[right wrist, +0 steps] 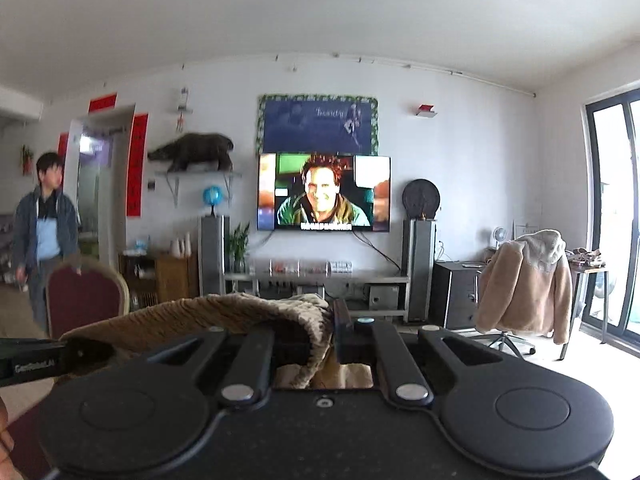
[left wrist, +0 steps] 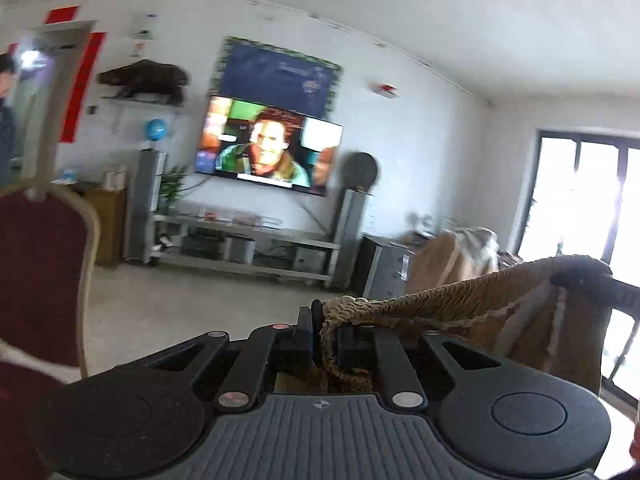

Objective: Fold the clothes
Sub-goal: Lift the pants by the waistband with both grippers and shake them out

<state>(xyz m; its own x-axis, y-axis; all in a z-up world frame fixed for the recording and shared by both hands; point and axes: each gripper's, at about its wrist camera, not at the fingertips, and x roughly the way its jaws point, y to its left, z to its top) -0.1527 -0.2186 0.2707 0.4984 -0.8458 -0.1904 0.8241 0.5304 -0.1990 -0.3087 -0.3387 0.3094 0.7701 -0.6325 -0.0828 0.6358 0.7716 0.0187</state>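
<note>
both the left gripper [left wrist: 322, 330] and right gripper [right wrist: 332, 330] have jaws clenched on the tan garment [left wrist: 440, 300], stretched between them in the air; folding looks barely begun.

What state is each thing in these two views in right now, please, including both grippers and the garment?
Left gripper: shut on the tan garment's edge.
Right gripper: shut on the tan garment's edge.
Tan garment: lifted, top edge stretched between both grippers, rest hanging.
Television: switched on.
Beige jacket: draped over a chair back.
Red chair: upright, unoccupied.
</note>
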